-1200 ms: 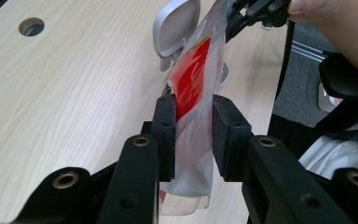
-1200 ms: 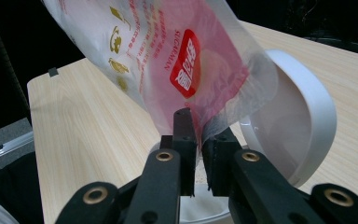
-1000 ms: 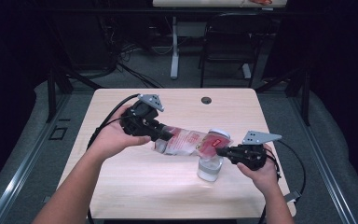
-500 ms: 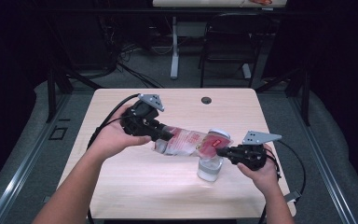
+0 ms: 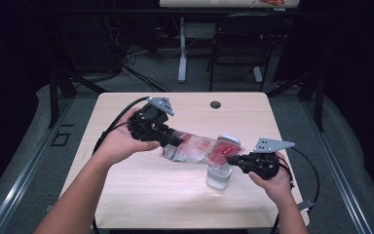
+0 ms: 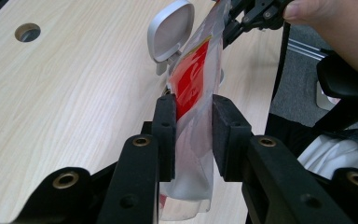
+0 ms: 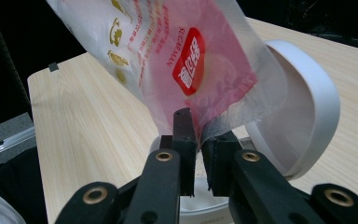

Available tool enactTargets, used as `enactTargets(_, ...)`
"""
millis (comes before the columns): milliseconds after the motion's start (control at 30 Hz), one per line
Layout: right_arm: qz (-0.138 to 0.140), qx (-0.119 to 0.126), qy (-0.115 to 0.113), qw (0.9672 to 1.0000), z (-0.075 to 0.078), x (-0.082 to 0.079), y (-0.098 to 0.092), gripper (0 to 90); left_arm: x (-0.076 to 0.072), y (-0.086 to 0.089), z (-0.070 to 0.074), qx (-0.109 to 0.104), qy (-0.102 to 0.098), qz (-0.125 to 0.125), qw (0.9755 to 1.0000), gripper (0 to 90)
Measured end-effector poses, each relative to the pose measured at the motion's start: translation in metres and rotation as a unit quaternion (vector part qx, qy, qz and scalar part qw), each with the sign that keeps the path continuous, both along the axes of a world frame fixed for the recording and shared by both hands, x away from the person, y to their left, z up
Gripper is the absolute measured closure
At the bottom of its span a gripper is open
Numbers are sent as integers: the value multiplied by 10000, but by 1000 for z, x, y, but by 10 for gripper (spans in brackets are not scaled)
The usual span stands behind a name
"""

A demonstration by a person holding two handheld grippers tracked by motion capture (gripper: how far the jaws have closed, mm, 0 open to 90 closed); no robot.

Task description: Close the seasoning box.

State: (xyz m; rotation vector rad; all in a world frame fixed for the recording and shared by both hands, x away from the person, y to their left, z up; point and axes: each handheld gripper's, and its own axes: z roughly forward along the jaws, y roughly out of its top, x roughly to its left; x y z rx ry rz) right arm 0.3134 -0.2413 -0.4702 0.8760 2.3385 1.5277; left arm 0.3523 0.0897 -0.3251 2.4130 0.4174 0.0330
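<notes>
A clear plastic bag (image 5: 199, 148) with a red label and white powder inside hangs tilted between both grippers above the table. My left gripper (image 5: 171, 140) is shut on the bag's (image 6: 192, 116) upper end, its pads (image 6: 165, 126) pressing the film from both sides. My right gripper (image 5: 233, 159) is shut on the bag's (image 7: 186, 60) lower corner. That corner hangs over a white jar (image 5: 218, 176) with a hinged lid (image 7: 307, 116) flipped open. In the left gripper view the lid (image 6: 170, 30) stands up beyond the bag.
The light wooden table (image 5: 141, 195) has a round cable hole (image 5: 215, 104) near its far edge. Cables trail from both grippers. A chair and desk legs stand on the floor beyond the table.
</notes>
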Motion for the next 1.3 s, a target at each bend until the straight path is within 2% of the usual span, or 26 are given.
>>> enactTargets(400,-16,50,27,10000,-1,-4,-2,843,1,-3,2,-7,-4,-47,10000,732)
enactTargets(1300,66,39,31,10000,-2,0,4,843,-1,3,3,-16,-16,34,10000,732)
